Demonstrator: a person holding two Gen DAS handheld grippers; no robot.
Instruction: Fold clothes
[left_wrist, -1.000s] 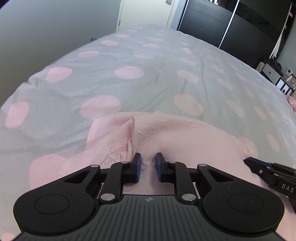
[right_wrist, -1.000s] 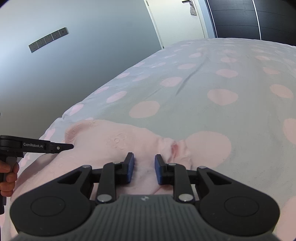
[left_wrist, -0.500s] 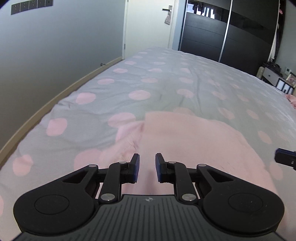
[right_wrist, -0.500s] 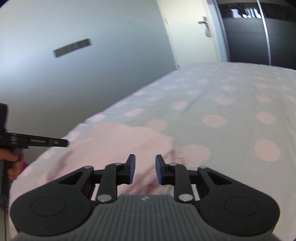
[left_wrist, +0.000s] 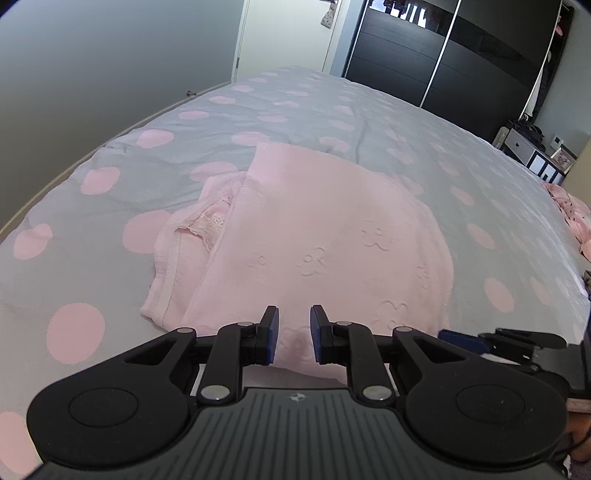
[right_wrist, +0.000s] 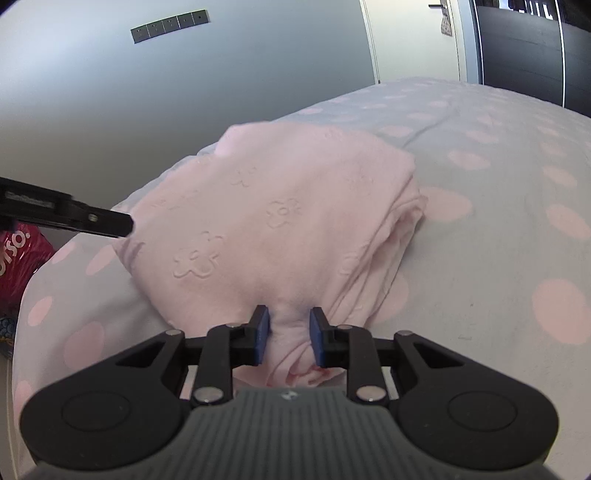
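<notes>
A pale pink garment (left_wrist: 314, 229) with embossed flowers lies folded over on the bed; a lace-trimmed layer sticks out at its left side. It also shows in the right wrist view (right_wrist: 288, 206). My left gripper (left_wrist: 293, 334) holds the garment's near edge between its blue pads. My right gripper (right_wrist: 288, 334) grips a bunched fold of the same near edge. The right gripper's fingers (left_wrist: 461, 338) show at the lower right of the left wrist view, and the left gripper's finger (right_wrist: 103, 223) at the left of the right wrist view.
The bed (left_wrist: 369, 118) has a grey cover with pink dots. A dark wardrobe (left_wrist: 443, 55) stands behind, a white door (left_wrist: 288, 33) left of it. More pink clothing (left_wrist: 569, 218) lies at the bed's right edge. A red bag (right_wrist: 22, 254) sits on the floor.
Both grippers have pulled back toward the near edge of the bed with the garment's edge, folding it over itself. The embossed side now faces up.
</notes>
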